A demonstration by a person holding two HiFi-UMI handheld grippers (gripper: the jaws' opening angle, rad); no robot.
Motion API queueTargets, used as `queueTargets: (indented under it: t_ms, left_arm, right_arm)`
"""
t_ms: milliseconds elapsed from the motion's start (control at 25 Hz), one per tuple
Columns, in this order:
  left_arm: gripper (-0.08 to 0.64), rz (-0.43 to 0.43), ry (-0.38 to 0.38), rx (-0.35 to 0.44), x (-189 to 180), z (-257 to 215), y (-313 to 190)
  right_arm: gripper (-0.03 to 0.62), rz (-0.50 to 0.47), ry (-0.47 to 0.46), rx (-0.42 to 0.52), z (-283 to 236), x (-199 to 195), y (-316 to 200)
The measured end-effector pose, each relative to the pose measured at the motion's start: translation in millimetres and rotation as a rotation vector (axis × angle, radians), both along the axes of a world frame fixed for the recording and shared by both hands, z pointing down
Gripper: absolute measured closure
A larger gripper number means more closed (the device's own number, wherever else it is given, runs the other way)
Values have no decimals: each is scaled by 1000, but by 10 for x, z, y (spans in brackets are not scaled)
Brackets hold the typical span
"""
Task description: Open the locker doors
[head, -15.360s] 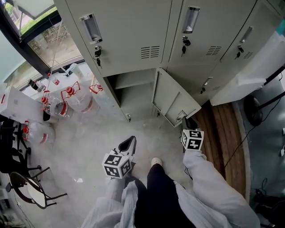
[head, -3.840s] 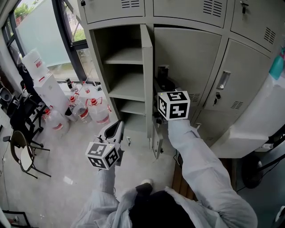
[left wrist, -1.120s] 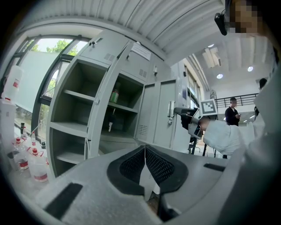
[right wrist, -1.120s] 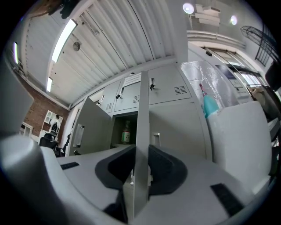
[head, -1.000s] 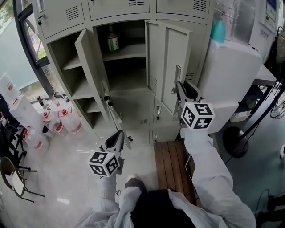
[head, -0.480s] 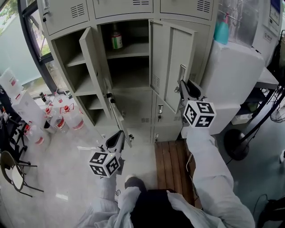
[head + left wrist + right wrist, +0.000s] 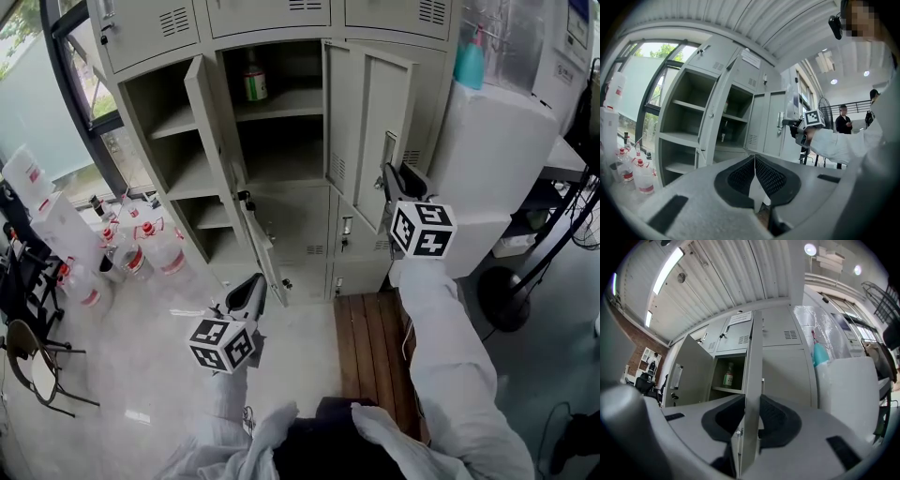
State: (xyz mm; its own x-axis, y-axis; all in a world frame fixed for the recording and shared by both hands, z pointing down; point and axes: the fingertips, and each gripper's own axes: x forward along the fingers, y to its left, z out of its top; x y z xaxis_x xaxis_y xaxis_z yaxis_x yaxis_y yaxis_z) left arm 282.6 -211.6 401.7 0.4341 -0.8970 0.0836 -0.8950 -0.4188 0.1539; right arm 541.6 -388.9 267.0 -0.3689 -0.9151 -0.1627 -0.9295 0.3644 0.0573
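The grey lockers [image 7: 150, 33] stand with several doors swung out. My right gripper [image 7: 394, 178] is at the handle edge of the open upper middle door [image 7: 361, 122]. In the right gripper view the door's edge [image 7: 752, 357] runs between the pads and my right gripper [image 7: 752, 401] is shut on it. A bottle [image 7: 254, 82] stands on the shelf behind that door. The upper left door [image 7: 211, 150] and a lower door [image 7: 265, 251] also hang open. My left gripper [image 7: 248, 295] hangs low in front of the lockers, apart from them, and in its own view it [image 7: 755, 159] is shut and holds nothing.
Water jugs [image 7: 141, 253] and white containers [image 7: 42, 211] stand on the floor at the left, near a chair [image 7: 33, 370]. A wooden pallet [image 7: 370, 347] lies below the lockers. At the right is a white cabinet [image 7: 497, 141] with a teal bottle [image 7: 469, 61]. A person [image 7: 843, 124] stands far off.
The lockers have slid slightly right in the head view. My right gripper has kept its hold on the door edge. My left gripper has drifted a little and stays shut.
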Motion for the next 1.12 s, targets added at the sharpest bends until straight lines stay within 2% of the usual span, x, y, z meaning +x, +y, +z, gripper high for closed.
queueTargets:
  t_ms: [160, 320, 640, 880, 1120]
  left_arm:
    - [549, 18, 6, -5, -153, -57, 211]
    - [549, 30, 7, -16, -402, -94, 495]
    - [549, 65, 22, -22, -797, -96, 1011]
    - [549, 94, 3, -5, -975, -160, 1390]
    - [549, 129, -29, 3, -1005, -103, 1757]
  right_arm:
    - [503, 42, 12, -26, 26, -42, 140]
    - [503, 81, -10, -14, -57, -192, 461]
    - [503, 37, -12, 8, -158, -733, 1572]
    - [503, -20, -60, -42, 25, -1076, 2475]
    - [503, -20, -95, -158, 597, -1386, 3223]
